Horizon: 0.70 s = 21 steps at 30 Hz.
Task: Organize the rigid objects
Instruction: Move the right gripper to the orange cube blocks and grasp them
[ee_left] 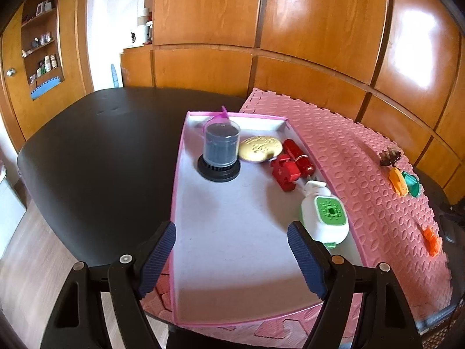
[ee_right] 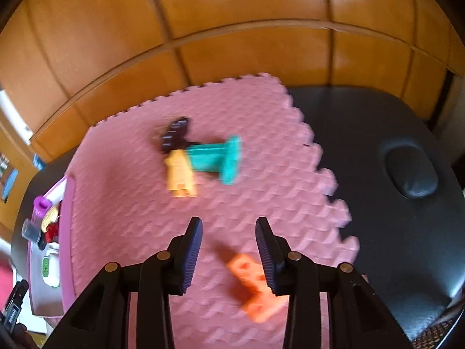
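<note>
A pink-rimmed box (ee_left: pixel 177 180) with a white floor holds a dark cylinder (ee_left: pixel 221 151) on a black base, a gold disc (ee_left: pixel 260 148), red toy parts (ee_left: pixel 286 171) and a white-and-green bottle (ee_left: pixel 325 218). My left gripper (ee_left: pixel 231 229) stands open over the box's near end, with nothing between its pads. On the pink foam mat (ee_right: pixel 122 174) lie a dark brown piece (ee_right: pixel 174 135), a yellow-orange piece (ee_right: pixel 180 174), a teal piece (ee_right: pixel 218 160) and an orange piece (ee_right: pixel 250 285). My right gripper (ee_right: pixel 229 224) is open above the mat. The orange piece lies partly behind its right finger.
The mat and box rest on a black table (ee_left: pixel 101 145) in front of a wooden panelled wall. A dark oval bump (ee_right: pixel 411 171) sits on the table right of the mat. The box (ee_right: pixel 65 232) shows at the right wrist view's left edge. This view is blurred.
</note>
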Each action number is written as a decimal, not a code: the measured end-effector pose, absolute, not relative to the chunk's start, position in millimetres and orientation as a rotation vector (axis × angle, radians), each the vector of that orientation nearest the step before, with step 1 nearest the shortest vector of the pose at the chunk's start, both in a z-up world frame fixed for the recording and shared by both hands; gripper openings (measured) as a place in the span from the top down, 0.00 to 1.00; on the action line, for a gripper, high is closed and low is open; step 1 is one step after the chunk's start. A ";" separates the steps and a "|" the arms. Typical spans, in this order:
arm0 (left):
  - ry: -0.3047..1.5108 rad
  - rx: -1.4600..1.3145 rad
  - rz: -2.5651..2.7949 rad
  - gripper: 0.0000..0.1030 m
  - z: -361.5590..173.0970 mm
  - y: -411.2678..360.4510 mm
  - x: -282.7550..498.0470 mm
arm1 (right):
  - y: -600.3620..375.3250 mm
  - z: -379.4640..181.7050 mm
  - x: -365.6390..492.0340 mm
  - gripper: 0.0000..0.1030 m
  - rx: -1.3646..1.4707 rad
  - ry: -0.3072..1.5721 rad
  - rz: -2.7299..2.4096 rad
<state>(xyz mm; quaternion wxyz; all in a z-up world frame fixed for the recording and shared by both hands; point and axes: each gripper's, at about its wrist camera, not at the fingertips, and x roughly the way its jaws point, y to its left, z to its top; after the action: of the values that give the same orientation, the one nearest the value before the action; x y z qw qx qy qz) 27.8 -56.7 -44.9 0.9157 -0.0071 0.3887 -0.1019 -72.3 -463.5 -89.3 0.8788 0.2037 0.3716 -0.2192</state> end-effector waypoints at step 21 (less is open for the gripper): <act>0.781 0.069 -0.334 0.23 -30.3 -111.4 31.6 | -448.3 -129.8 -57.3 0.73 0.286 1.053 -0.388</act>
<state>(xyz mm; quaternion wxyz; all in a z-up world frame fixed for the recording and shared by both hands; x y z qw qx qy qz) 31.6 -111.4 -30.3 0.9106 0.0335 0.3787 -0.1619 -57.3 -448.3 -129.8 0.8369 0.1350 0.4978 -0.1831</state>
